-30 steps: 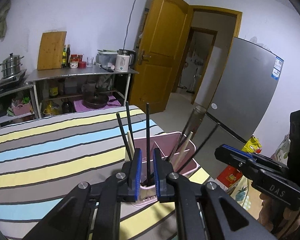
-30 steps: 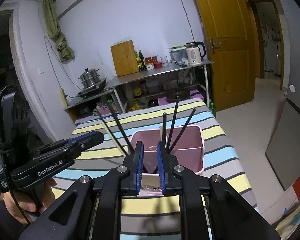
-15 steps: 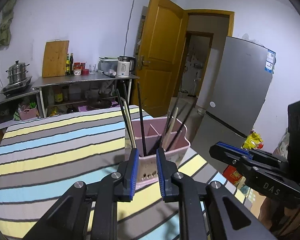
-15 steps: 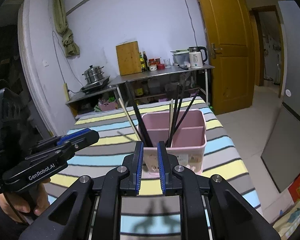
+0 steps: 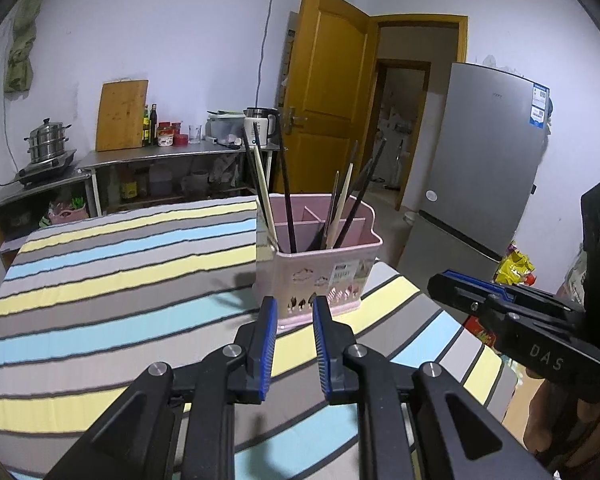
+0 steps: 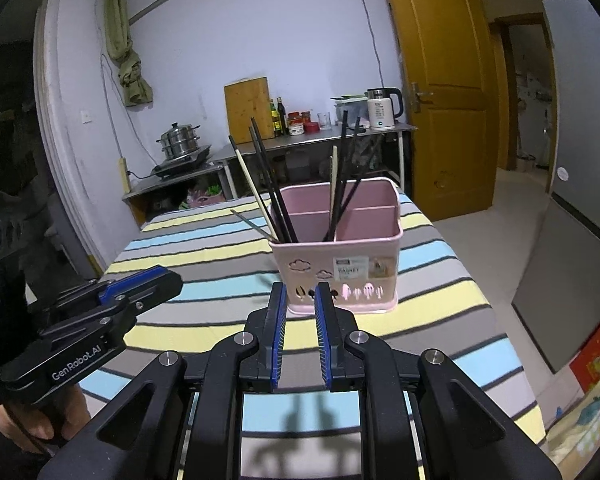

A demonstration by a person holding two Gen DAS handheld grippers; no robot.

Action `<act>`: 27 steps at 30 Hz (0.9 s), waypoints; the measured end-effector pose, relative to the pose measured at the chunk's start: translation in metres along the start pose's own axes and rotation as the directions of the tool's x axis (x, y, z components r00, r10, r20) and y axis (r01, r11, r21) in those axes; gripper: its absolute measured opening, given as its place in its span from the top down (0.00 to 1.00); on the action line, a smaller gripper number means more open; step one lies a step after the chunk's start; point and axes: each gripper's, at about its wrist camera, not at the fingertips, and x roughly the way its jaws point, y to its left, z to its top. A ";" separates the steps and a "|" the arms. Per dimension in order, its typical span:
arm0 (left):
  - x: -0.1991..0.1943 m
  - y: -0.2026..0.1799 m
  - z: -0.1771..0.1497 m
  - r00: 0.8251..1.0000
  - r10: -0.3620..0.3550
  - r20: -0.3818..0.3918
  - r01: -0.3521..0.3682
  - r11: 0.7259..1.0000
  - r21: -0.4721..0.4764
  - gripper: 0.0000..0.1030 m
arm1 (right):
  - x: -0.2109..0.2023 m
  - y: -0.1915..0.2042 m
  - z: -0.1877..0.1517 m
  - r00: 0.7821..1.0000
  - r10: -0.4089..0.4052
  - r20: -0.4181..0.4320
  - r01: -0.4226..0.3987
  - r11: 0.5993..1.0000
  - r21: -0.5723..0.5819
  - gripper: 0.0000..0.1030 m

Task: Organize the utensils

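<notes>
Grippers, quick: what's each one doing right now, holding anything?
Left gripper: open, holding nothing, short of the pink utensil basket.
Right gripper: open, holding nothing.

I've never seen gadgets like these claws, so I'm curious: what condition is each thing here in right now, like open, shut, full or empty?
Left claw: open, holding nothing.
Right claw: open, holding nothing.
Pink utensil holder: upright on the striped tablecloth, holding chopsticks.
Chopsticks: standing tilted in the holder.
Yellow door: swung open.
Refrigerator: shut.
Steamer pot: lid on.
Electric kettle: lid down.
</notes>
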 end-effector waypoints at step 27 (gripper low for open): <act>-0.008 0.009 -0.016 1.000 0.005 0.016 -0.004 1.000 -0.011 0.83 | -0.008 0.000 -0.017 0.999 -0.041 0.004 0.041 0.999 -0.001 0.86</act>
